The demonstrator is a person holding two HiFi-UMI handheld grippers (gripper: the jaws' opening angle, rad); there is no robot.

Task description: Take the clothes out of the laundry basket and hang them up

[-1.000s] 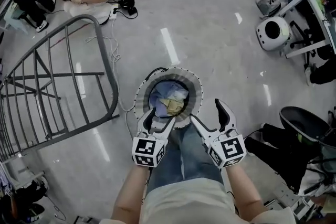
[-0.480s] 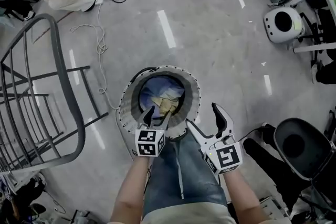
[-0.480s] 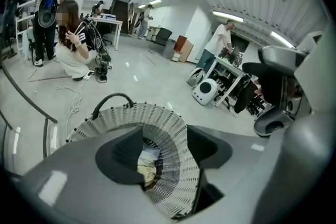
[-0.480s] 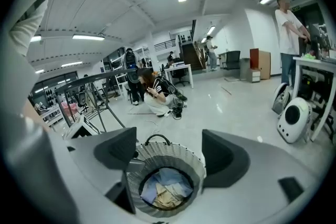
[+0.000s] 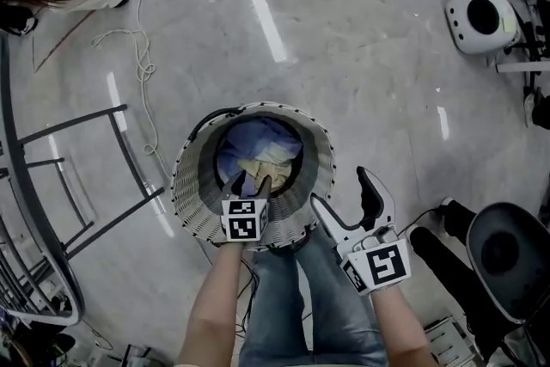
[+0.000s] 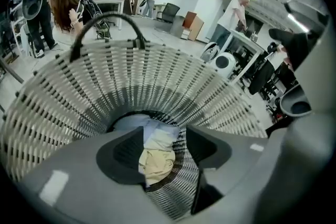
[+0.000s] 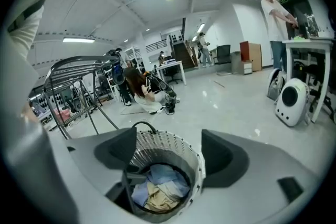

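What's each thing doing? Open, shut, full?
White woven laundry basket: upright, clothes inside.
Crumpled beige garment: atop the blue clothes, not gripped yet.
Blue clothes: piled at basket's bottom.
Left gripper: in the basket, jaws closing around beige garment.
Right gripper: outside basket, jaws open, empty.

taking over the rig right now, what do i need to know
Left tongs: inside the laundry basket, jaws closing over the beige garment, not gripping yet.
Right tongs: open, empty, beside the basket.
Clothes: in the basket, blue cloth beside the beige.
Done: nothing hung; rack looks bare.
To do: grab, lift, hang each piece.
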